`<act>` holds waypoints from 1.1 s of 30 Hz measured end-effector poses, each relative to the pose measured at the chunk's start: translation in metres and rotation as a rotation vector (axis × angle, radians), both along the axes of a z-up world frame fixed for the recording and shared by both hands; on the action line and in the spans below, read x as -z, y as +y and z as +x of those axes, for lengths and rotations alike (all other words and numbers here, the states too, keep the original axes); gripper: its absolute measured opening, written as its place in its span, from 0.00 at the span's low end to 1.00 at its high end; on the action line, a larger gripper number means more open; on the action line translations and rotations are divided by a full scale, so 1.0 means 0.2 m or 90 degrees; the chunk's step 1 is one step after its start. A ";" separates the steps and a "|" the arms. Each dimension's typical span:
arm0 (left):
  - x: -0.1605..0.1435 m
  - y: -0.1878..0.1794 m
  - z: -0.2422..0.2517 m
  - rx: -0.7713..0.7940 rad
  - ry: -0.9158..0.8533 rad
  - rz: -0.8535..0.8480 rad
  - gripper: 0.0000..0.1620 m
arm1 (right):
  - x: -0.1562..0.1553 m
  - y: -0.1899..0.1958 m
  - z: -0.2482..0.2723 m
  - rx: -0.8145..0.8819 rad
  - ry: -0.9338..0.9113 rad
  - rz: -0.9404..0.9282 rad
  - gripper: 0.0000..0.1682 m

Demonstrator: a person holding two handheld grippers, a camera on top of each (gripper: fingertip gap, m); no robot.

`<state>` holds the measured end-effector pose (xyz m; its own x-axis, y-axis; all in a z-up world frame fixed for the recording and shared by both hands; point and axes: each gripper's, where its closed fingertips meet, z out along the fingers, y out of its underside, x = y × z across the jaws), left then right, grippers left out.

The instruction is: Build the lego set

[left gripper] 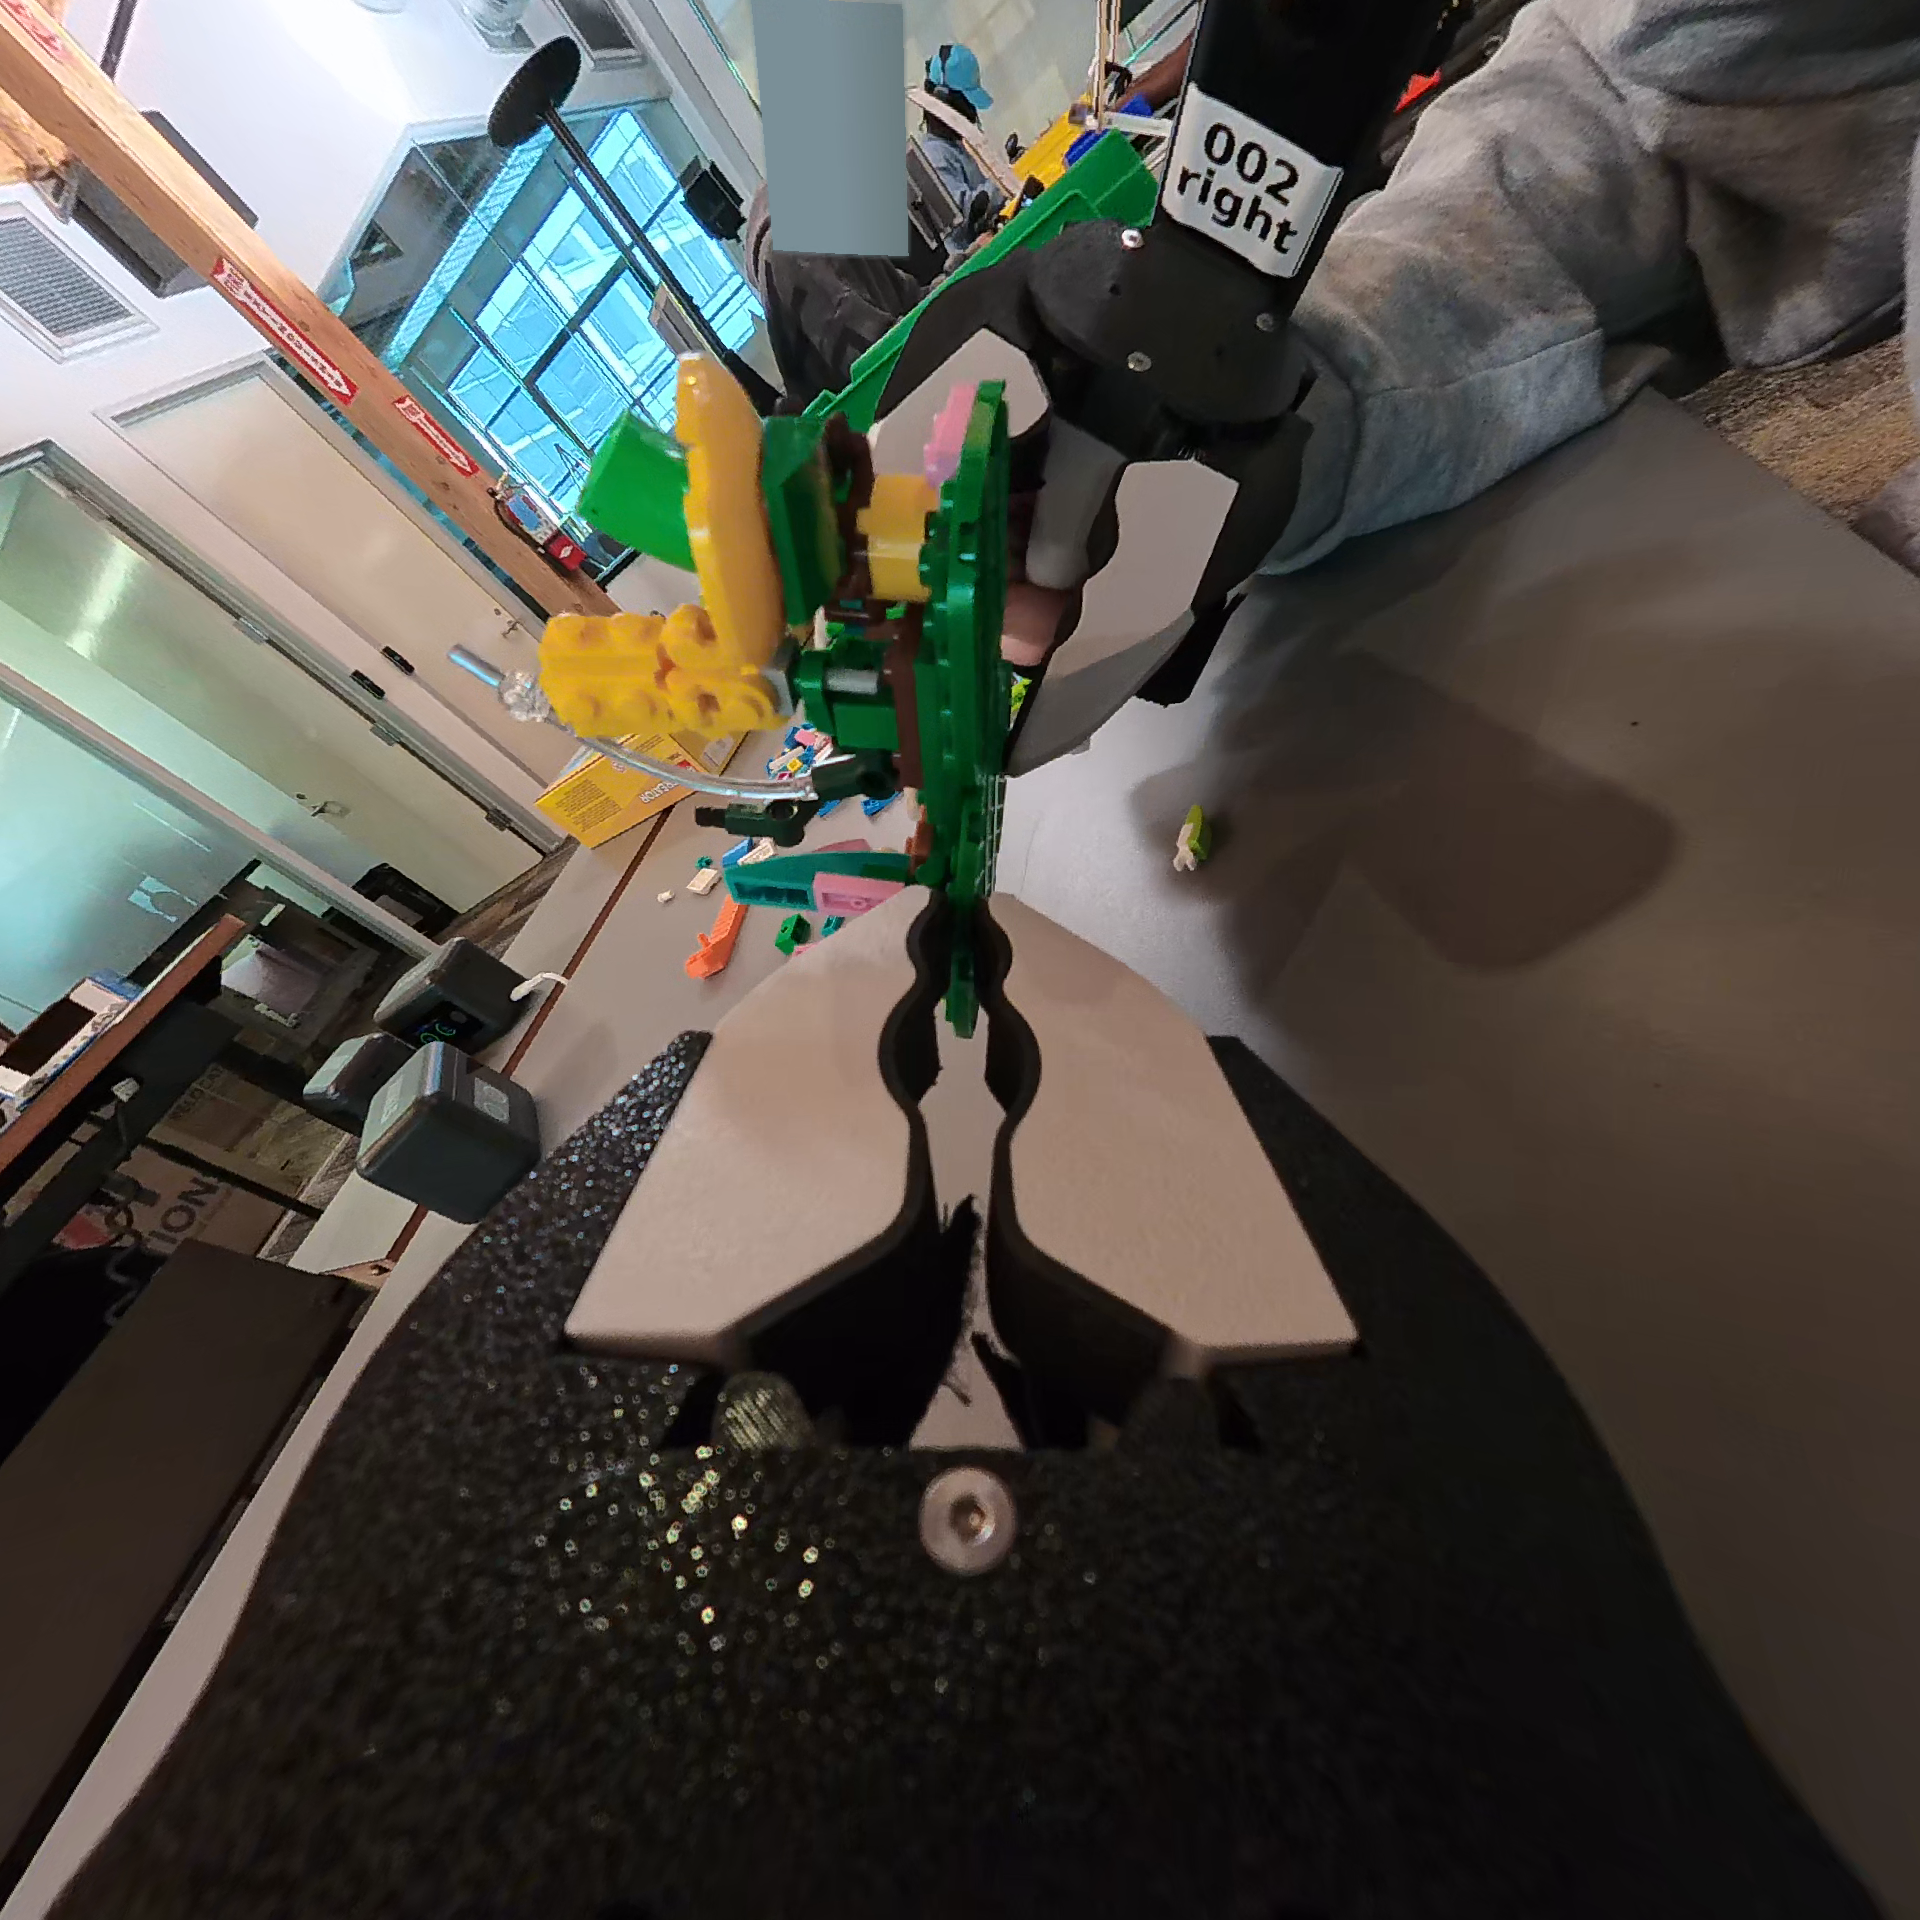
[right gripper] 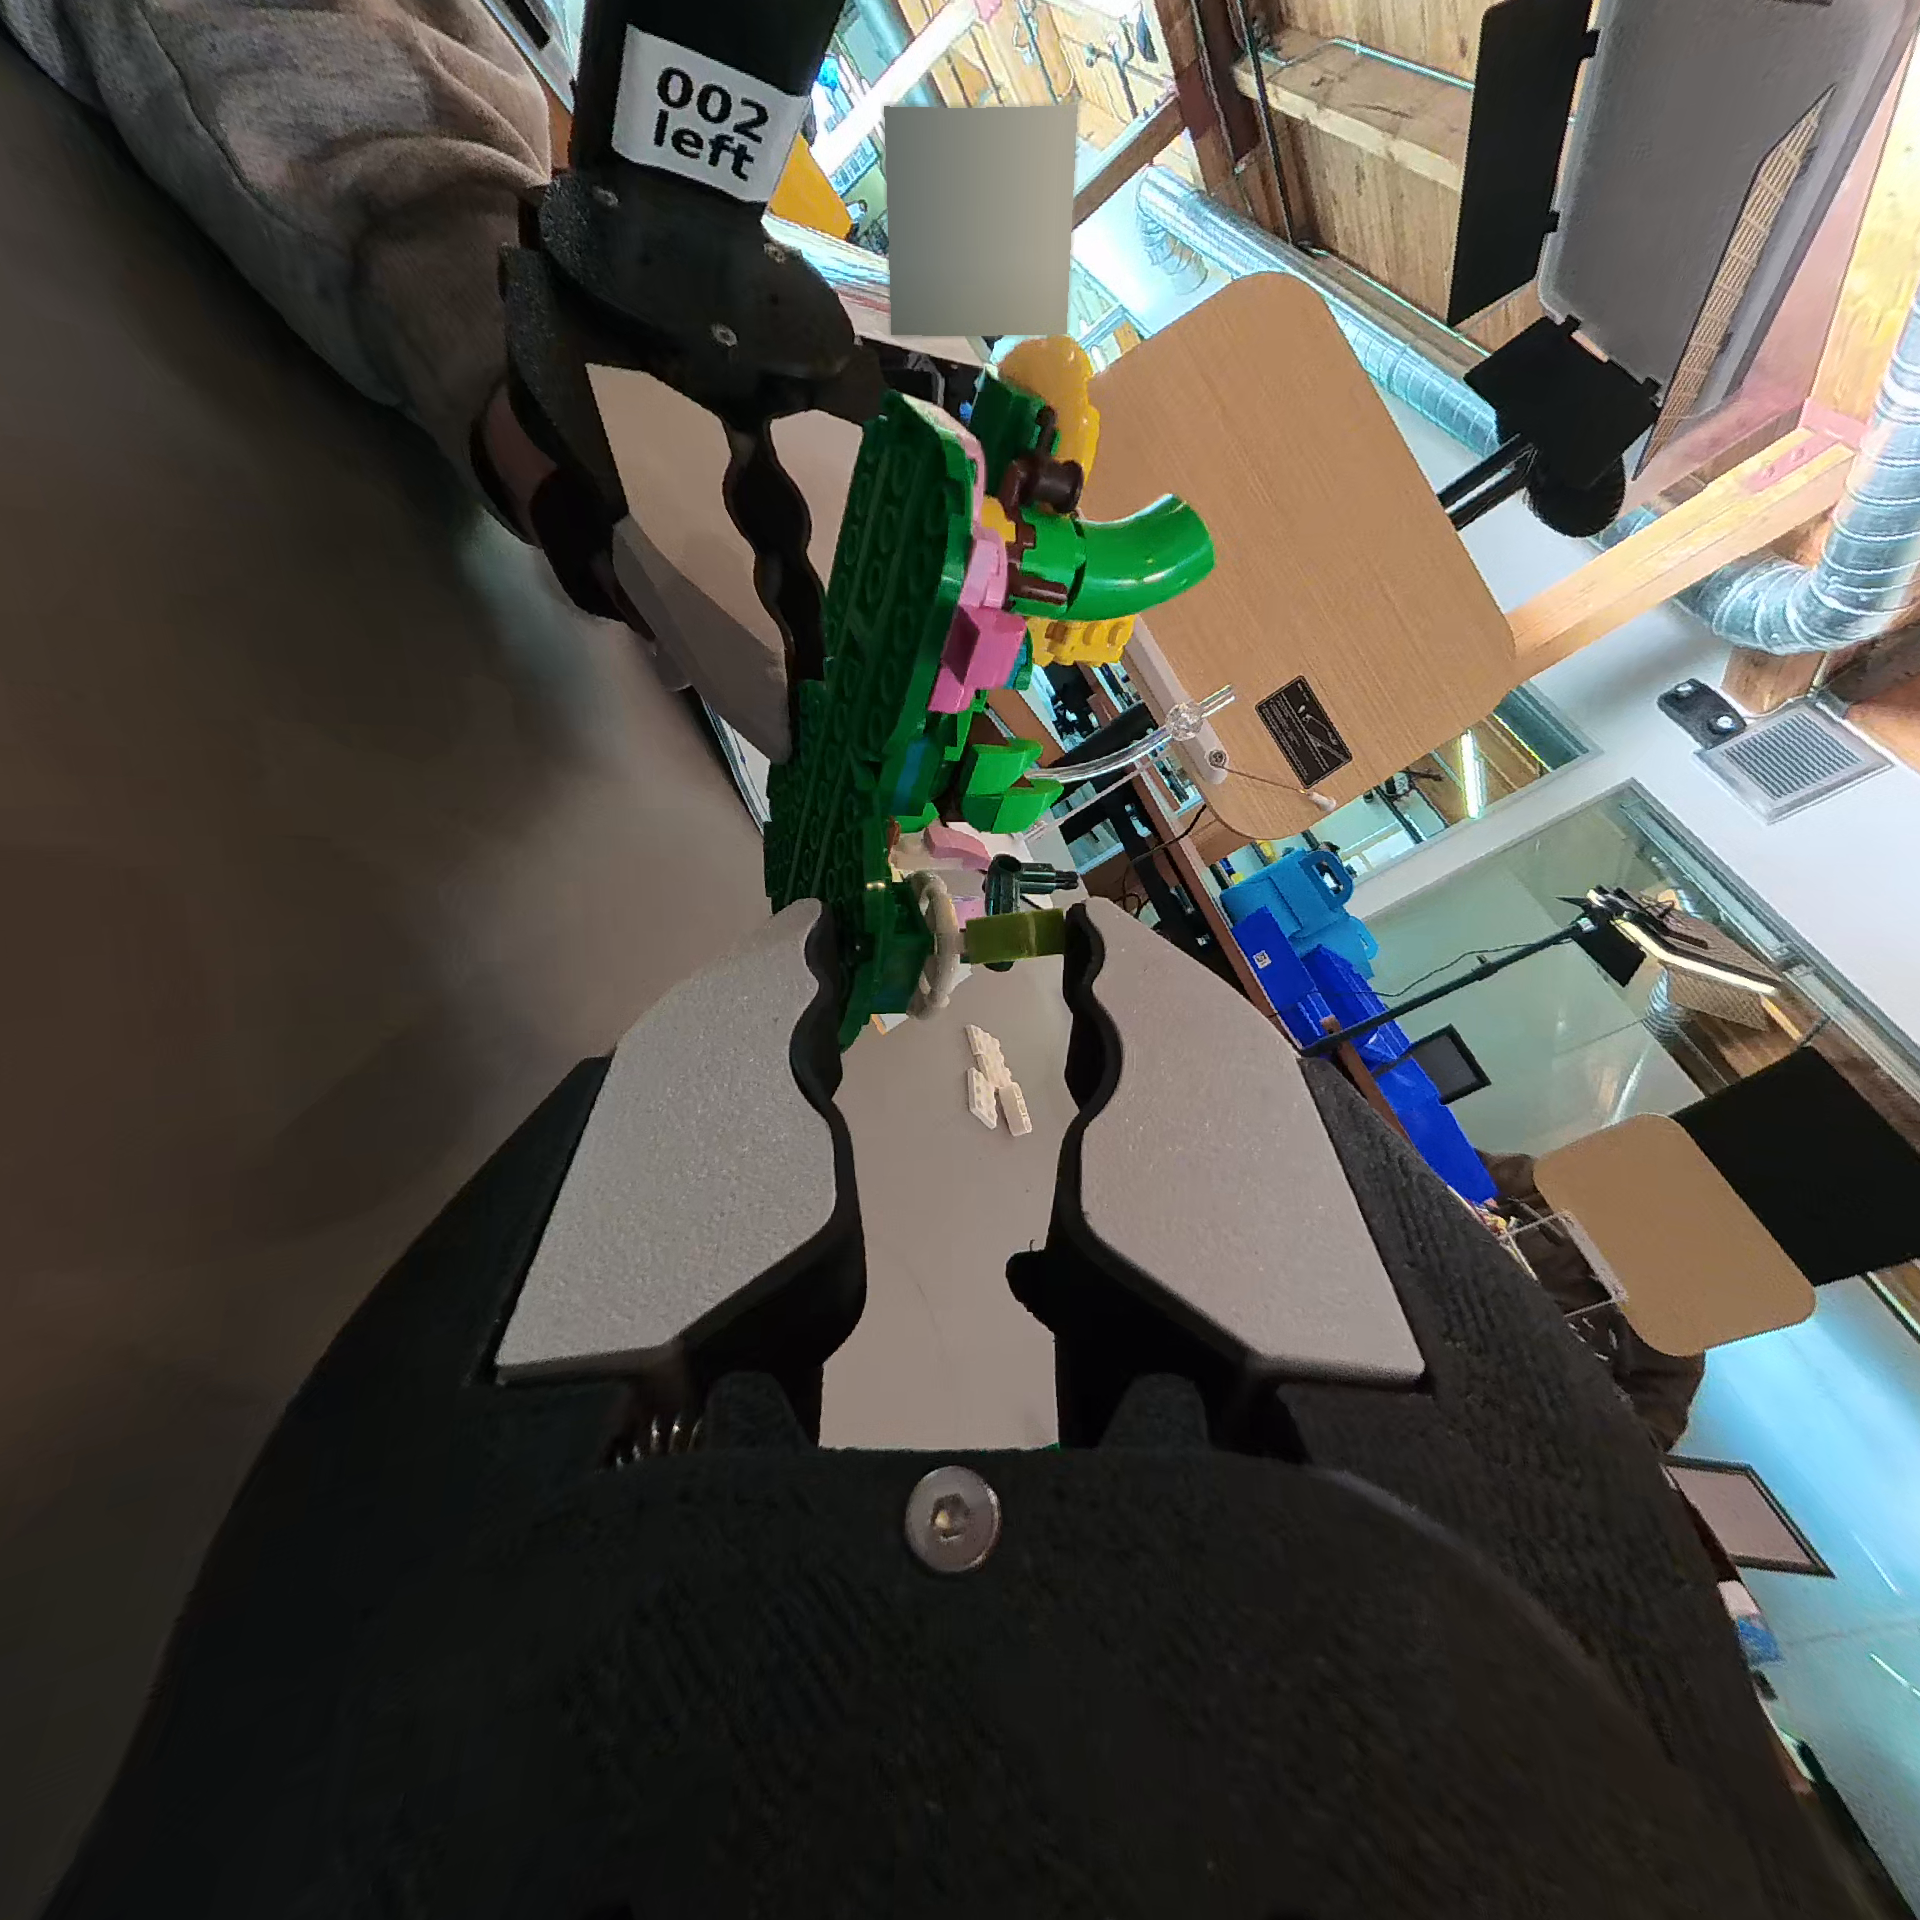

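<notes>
A lego model on a green plate (left gripper: 971, 644) is held upright above the table; yellow, pink, brown and green parts and a clear curved tube stick out of its studded side. My left gripper (left gripper: 956, 925) is shut on the plate's near edge. In the right wrist view the model (right gripper: 883, 582) shows with its underside to the left. My right gripper (right gripper: 945, 930) is shut across the plate's other end, with a white ring and an olive-green piece (right gripper: 1013, 935) between its fingers. The right gripper's fingers (left gripper: 1143, 582) show at the plate's far end in the left wrist view.
The grey table (left gripper: 1455, 1039) carries loose coloured pieces (left gripper: 790, 894), a yellow box (left gripper: 623, 790), a small lime-and-white piece (left gripper: 1193, 836), black camera cubes (left gripper: 447, 1132) and small white plates (right gripper: 995, 1081). Blue bins (right gripper: 1340, 987) stand beyond the table. A grey sleeve (left gripper: 1507, 312) holds the right gripper. There is about 5 cm between the tips of the two grippers.
</notes>
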<state>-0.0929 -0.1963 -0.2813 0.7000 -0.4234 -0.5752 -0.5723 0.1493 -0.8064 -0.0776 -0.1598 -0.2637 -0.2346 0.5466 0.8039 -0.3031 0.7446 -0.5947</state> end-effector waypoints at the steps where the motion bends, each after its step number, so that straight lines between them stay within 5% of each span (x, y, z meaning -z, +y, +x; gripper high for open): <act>1: 0.00 0.00 0.00 0.001 0.001 0.001 0.02 | 0.00 0.00 0.00 0.001 0.000 0.000 0.24; 8: 0.01 0.00 0.00 0.009 0.000 -0.005 0.02 | 0.02 -0.01 0.01 -0.026 -0.025 -0.019 0.24; 12: 0.02 -0.01 0.00 0.028 0.014 -0.002 0.02 | 0.03 -0.03 0.06 -0.132 -0.147 -0.182 0.29; 18: 0.06 -0.03 0.03 0.060 0.072 0.008 0.03 | -0.01 -0.02 0.13 -0.231 -0.265 -0.342 0.11; 33: -0.01 -0.09 0.11 0.088 0.145 0.121 0.02 | 0.00 -0.08 0.19 -0.323 -0.356 -0.391 0.02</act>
